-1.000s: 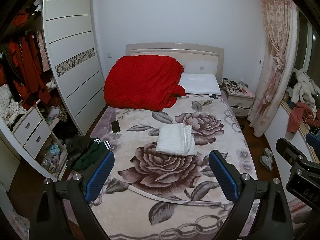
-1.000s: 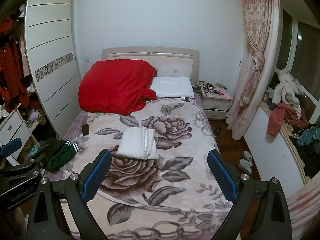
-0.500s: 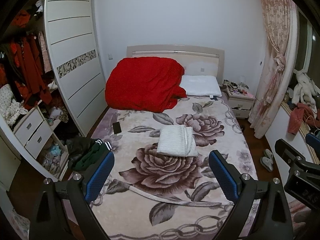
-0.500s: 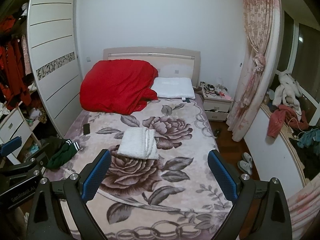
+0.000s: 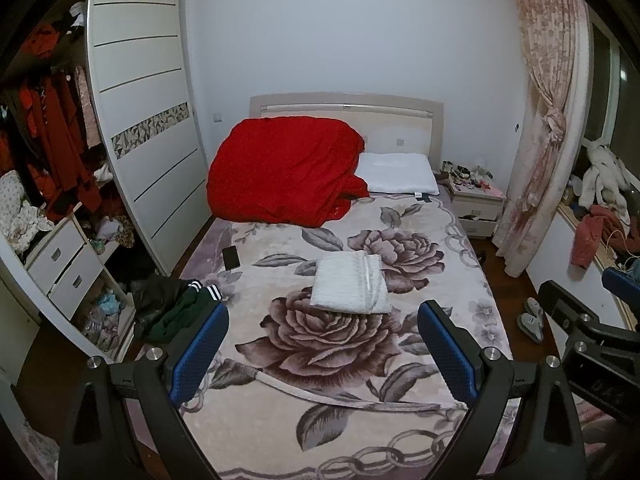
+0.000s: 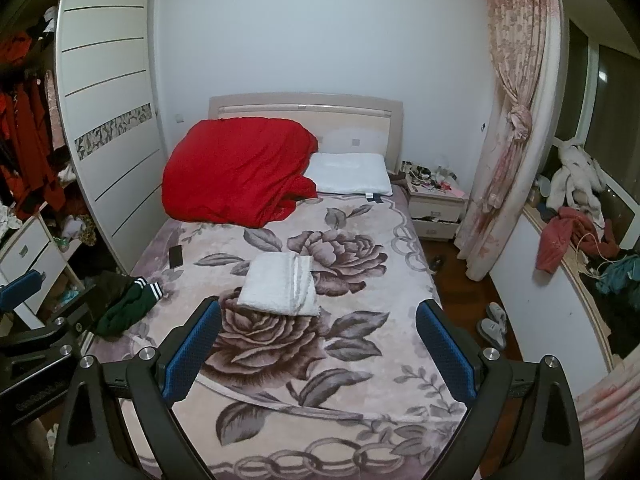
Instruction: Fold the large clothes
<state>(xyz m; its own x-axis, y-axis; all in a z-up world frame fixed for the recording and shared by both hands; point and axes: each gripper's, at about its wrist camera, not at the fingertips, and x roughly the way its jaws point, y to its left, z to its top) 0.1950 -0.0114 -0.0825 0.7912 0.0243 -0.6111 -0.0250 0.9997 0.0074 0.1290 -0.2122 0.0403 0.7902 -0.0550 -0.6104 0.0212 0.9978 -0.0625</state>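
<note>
A white garment (image 5: 350,286) lies folded into a neat rectangle in the middle of the bed (image 5: 404,368), on the floral blanket; it also shows in the right wrist view (image 6: 280,284). A dark green and black garment (image 5: 172,308) lies bunched at the bed's left edge, also seen in the right wrist view (image 6: 126,306). My left gripper (image 5: 322,354) is open and empty, held above the foot of the bed. My right gripper (image 6: 318,350) is open and empty, beside it on the right.
A red quilt (image 5: 286,170) and a white pillow (image 5: 398,174) are at the headboard. A black phone (image 5: 231,258) lies at the bed's left side. An open wardrobe (image 5: 48,184) stands left. A nightstand (image 5: 476,204), curtain (image 5: 540,128) and slippers (image 5: 530,320) are right.
Both grippers have drifted slightly back and up; the bed sits a little lower in both views. Nothing on the bed has moved.
</note>
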